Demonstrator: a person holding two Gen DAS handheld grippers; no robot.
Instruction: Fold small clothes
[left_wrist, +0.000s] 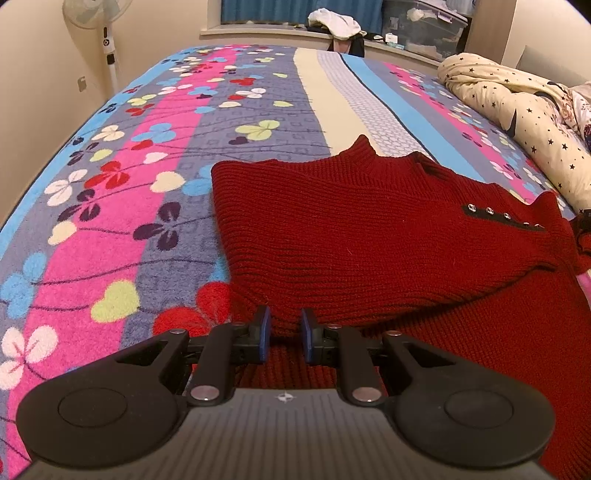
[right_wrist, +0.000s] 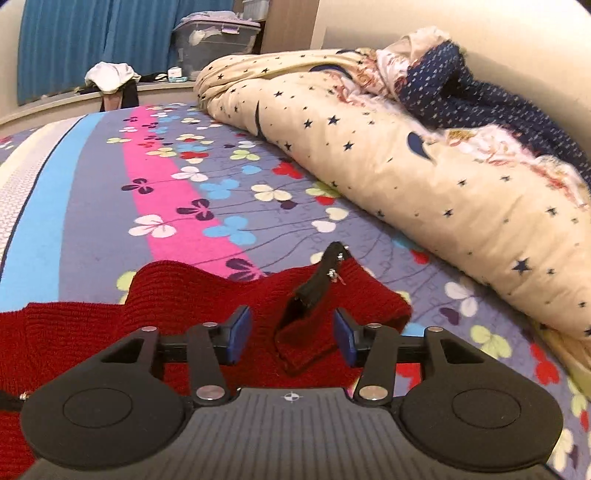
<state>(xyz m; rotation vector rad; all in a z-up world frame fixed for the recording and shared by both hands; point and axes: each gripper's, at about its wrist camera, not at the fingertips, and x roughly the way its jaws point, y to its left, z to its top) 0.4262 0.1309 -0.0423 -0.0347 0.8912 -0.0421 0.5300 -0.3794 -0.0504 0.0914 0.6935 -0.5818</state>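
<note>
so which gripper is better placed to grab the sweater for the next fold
Left, probably. The left gripper already straddles a raised fold of the sweater, jaws close around it. The right gripper is wide open, with only a loose flap between its jaws.

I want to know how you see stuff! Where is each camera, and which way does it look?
Left wrist: sits on the left gripper, looking along its blue-padded fingers, jaws apart around a fold of the red knitted sweater on the flowery striped bedspread.
Right wrist: sits on the right gripper, jaws open around the sweater's sleeve, facing the cream star-printed duvet.
Both share: the sweater, bedspread, duvet and blue curtains.
</note>
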